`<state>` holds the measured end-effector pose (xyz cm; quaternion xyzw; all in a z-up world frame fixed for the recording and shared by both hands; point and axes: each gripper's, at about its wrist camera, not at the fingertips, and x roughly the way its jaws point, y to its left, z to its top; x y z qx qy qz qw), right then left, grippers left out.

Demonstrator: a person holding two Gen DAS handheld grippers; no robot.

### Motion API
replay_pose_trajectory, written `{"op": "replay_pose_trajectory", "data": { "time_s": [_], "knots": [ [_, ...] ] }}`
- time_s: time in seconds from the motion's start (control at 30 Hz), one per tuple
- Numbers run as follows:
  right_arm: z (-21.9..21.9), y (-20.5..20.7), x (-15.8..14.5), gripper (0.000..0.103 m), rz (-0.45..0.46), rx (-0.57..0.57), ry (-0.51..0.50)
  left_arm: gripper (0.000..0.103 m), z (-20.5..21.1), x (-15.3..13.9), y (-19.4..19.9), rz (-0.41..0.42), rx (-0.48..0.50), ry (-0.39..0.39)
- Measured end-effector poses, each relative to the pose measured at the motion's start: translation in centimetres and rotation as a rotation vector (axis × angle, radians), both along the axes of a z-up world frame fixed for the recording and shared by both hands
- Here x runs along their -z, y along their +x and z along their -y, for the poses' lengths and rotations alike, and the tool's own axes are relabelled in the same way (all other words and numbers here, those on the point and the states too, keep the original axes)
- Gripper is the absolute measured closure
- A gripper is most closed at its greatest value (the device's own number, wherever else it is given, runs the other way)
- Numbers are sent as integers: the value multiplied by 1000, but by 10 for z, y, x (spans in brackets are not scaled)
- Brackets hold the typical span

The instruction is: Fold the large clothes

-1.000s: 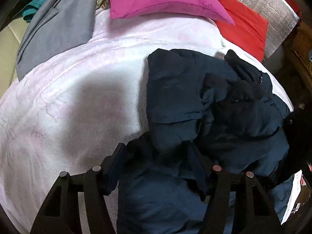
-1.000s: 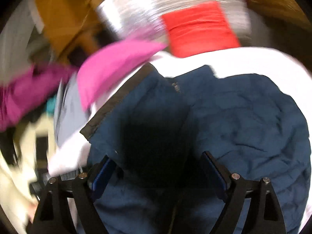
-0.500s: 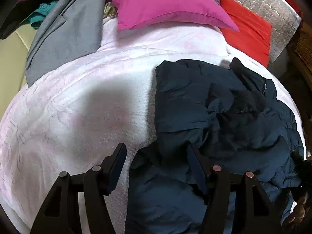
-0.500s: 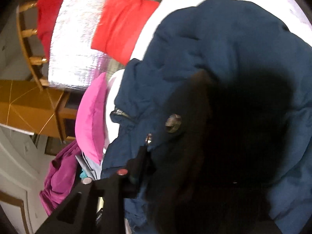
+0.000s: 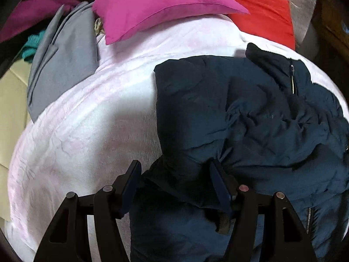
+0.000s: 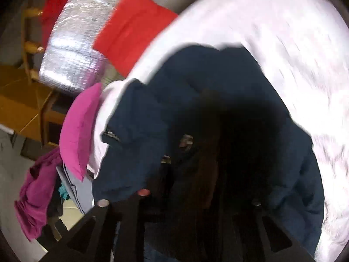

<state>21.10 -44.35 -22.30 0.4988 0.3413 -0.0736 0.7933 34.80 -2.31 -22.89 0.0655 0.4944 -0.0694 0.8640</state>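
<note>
A navy padded jacket (image 5: 240,120) lies crumpled on the right half of a pale pink bed blanket (image 5: 87,131), zip and collar toward the far right. My left gripper (image 5: 174,179) stands partly open over the jacket's near left edge. A thick fold lies between its jaws and touches them. In the right wrist view the jacket (image 6: 152,120) bunches up over my right gripper (image 6: 196,163) and hides its pads in dark cloth. Those jaws are opening a little with the cloth still caught between them.
A pink pillow (image 5: 157,6) and a red pillow (image 5: 261,15) lie at the head of the bed against a silver quilted headboard (image 6: 72,50). A grey garment (image 5: 63,65) lies at the far left. Magenta cloth (image 6: 32,196) hangs beside the bed.
My right gripper went from wide open over the jacket to closed into its cloth, rolling and dropping lower. The left gripper slid a little along the jacket's edge with its jaws unchanged.
</note>
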Motion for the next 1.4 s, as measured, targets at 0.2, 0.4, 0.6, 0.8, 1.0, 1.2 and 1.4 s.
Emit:
{"op": "replay_pose_trajectory", "data": {
  "time_s": [0.2,0.4,0.6,0.8,1.0,1.2,1.4],
  "knots": [
    [34,-59,-22,53,81,121,-19,37,-8,-1,4,-26,-5,-43],
    [4,-60,-61,55,141,80,-212,37,-10,-22,-7,68,3,-69],
    [-37,-26,-62,55,103,-59,-344,37,5,-24,-14,101,69,-56],
    [-46,1,-24,62,-78,-184,-314,35,18,2,-7,21,114,45],
    [-52,8,-53,63,-13,-189,-327,35,14,-2,-7,-2,132,37],
    [-85,45,-69,63,56,-273,-358,35,7,-20,-8,57,114,-52],
    [-123,107,-51,63,-19,-385,-366,35,22,-13,-1,76,109,-39]
  ]
}}
